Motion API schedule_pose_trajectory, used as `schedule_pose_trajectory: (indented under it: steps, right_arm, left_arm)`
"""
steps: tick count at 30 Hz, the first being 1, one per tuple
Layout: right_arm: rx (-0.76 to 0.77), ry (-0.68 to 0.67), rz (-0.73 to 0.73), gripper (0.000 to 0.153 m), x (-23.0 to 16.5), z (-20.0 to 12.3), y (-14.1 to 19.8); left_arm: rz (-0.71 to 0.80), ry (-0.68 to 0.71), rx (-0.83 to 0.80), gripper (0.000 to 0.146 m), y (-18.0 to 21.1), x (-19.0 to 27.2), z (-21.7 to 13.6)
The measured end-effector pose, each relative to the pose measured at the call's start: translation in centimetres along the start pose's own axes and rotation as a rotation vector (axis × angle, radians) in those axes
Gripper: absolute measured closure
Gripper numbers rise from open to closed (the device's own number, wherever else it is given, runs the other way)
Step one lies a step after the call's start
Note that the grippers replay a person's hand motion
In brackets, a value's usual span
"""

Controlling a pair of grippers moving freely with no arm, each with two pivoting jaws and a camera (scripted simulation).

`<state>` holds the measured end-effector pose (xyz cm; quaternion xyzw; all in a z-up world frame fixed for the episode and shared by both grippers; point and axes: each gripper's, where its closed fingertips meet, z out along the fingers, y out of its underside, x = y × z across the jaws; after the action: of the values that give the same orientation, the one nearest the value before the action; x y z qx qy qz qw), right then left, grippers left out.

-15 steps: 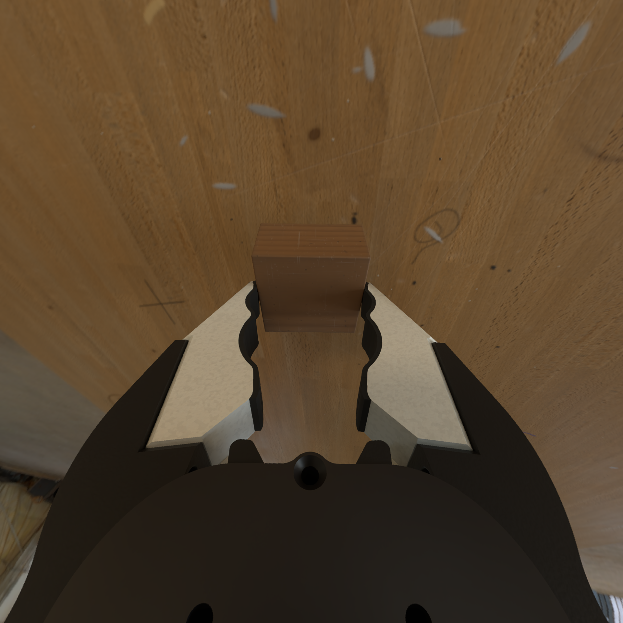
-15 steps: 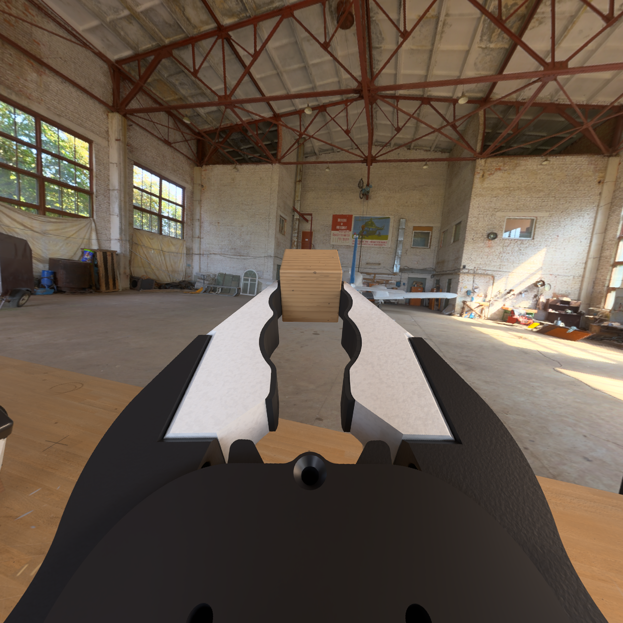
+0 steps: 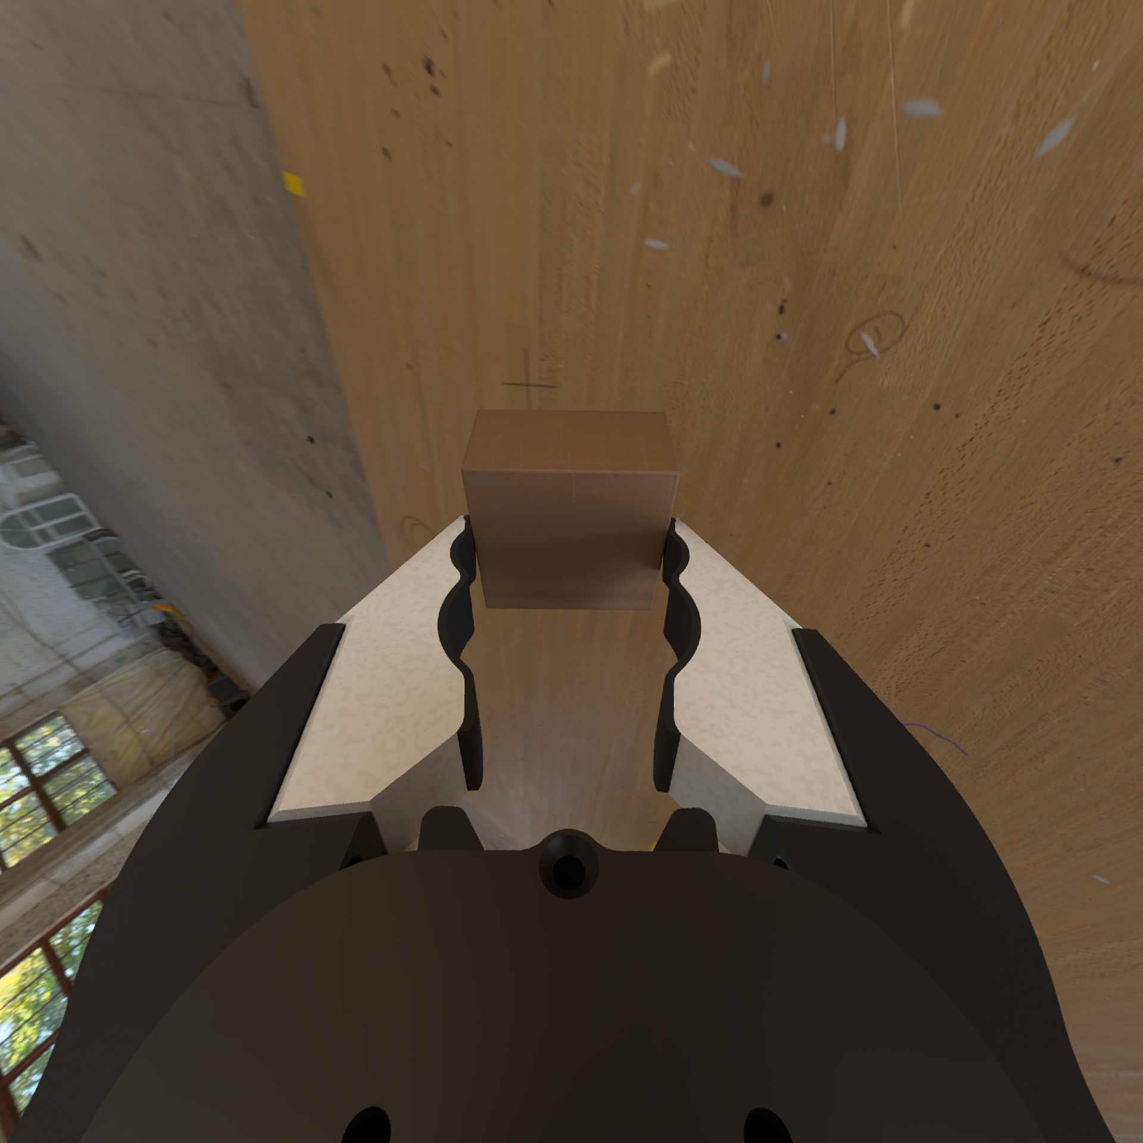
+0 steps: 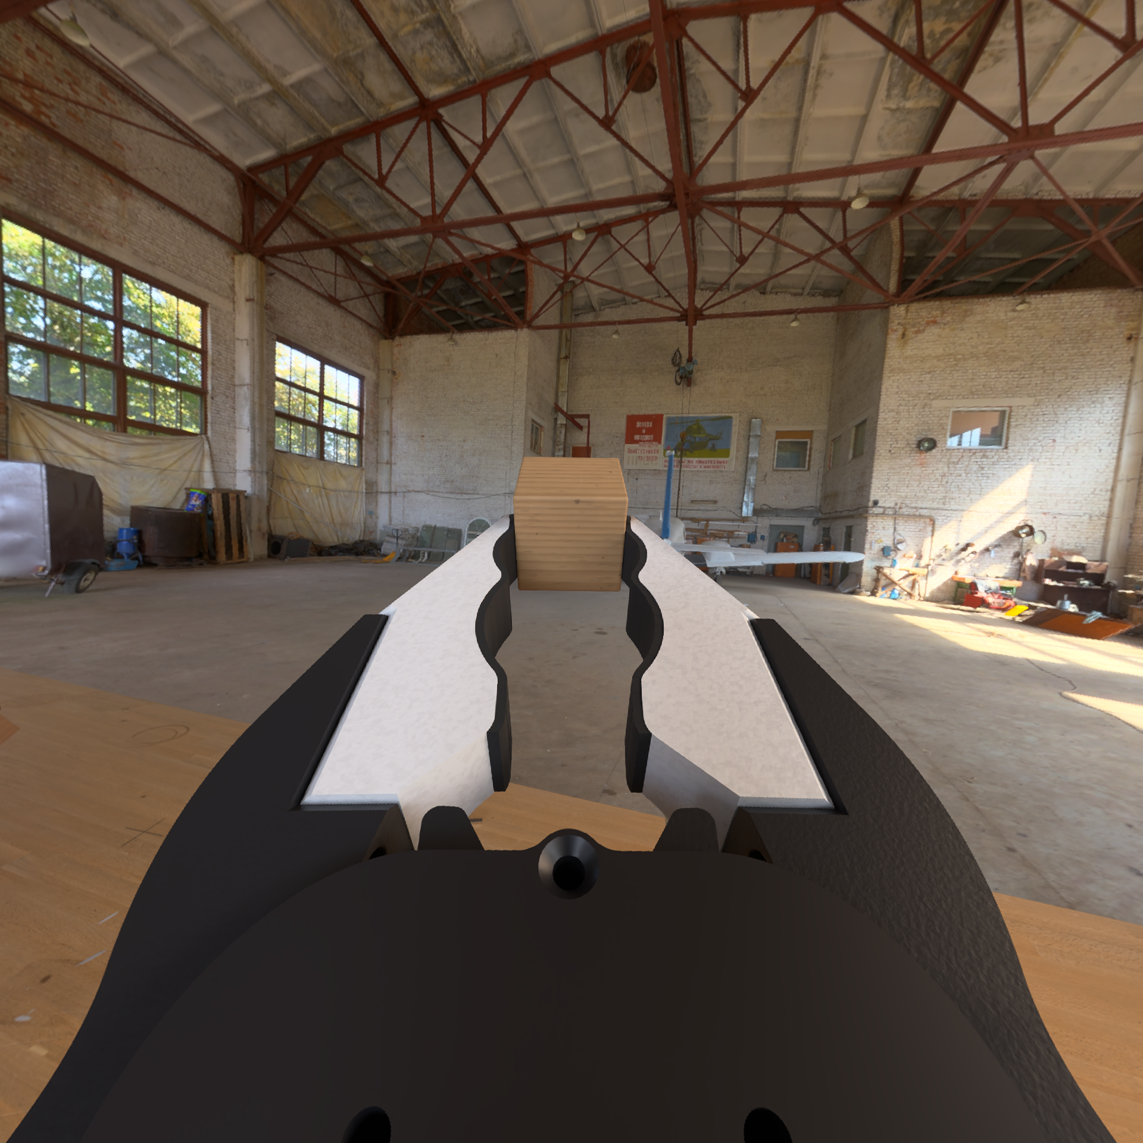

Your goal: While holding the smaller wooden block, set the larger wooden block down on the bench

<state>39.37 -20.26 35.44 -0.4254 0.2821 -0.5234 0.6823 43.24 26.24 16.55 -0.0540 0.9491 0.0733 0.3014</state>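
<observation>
My left gripper (image 3: 569, 544) is shut on a dark brown wooden block (image 3: 569, 526), the larger of the two. It holds the block over the wooden bench (image 3: 804, 495) and points down at it; I cannot tell whether the block touches the bench. My right gripper (image 4: 569, 538) is shut on a pale wooden block (image 4: 569, 526), the smaller one. It holds it level in the air, out past the bench's edge (image 4: 124, 804).
The bench top carries pencil marks and pale flecks. Its edge runs down the left of the left wrist view, with concrete floor (image 3: 154, 309) beyond. The right wrist view looks across a brick hall with windows, a trailer (image 4: 49, 519) and clutter far off.
The left gripper has moved and turned with the brown block: the bench edge and floor now fill the left of its view. The right gripper and pale block have hardly moved.
</observation>
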Motion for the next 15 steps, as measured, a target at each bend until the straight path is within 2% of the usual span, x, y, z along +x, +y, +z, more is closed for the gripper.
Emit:
schedule_pose_trajectory:
  steps: [3,7,11,15]
  right_arm:
    - [0.020,0.003,0.012,0.120,0.3,-0.4,-0.7]
    - [0.044,0.010,0.030,0.120,0.9,-1.1,-1.6]
    - [0.068,0.023,0.053,0.120,1.7,-1.9,-2.4]
    - [0.103,0.046,0.070,0.120,2.9,-2.9,-3.5]
  left_arm:
    - [0.016,-0.059,0.044,0.085,-1.6,-1.3,-3.4]
    - [0.058,-0.115,0.130,0.085,-5.7,-2.5,-7.4]
    - [0.133,-0.136,0.239,0.085,-11.8,-2.7,-10.3]
    - [0.222,-0.092,0.361,0.085,-19.0,-1.4,-11.7]
